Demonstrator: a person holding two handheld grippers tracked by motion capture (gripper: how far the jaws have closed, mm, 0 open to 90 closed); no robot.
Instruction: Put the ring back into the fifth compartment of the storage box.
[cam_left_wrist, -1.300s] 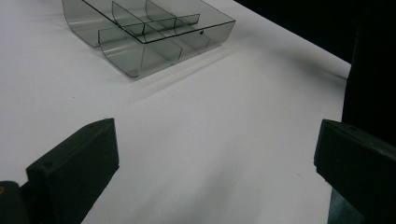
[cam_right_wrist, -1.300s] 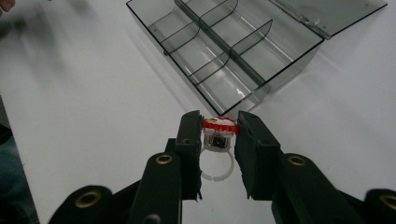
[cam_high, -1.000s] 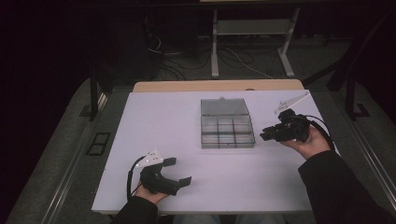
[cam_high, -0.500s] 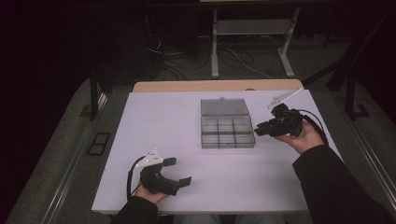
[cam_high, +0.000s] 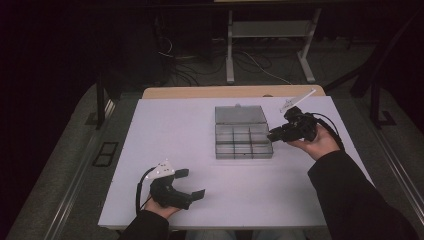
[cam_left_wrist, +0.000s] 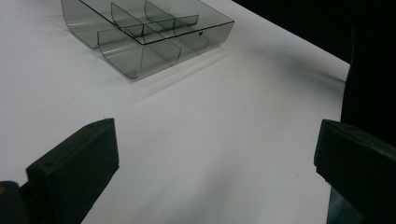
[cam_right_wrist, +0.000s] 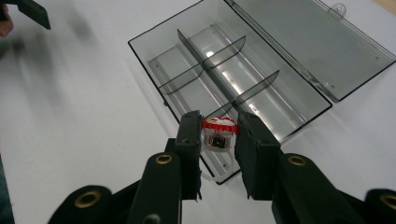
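Near left on the white surface (cam_high: 210, 200): left claw (cam_high: 191, 184) resting low, jaws spread wide with nothing between them. Middle, toward the far side: clear divided box (cam_high: 243, 142), lid laid open. Right: right claw (cam_right_wrist: 219, 135) over the box's right edge, pinching a small red-and-white item (cam_right_wrist: 218, 133) (identity unclear).

Free room and obstacles, table top

Open white table (cam_high: 200, 125) lies wide around my left gripper (cam_high: 192, 184); the only obstacle is the clear box (cam_high: 243, 141) mid-table, dividers upright, its lid (cam_right_wrist: 308, 42) lying flat beyond, just under my right gripper (cam_right_wrist: 218, 135).
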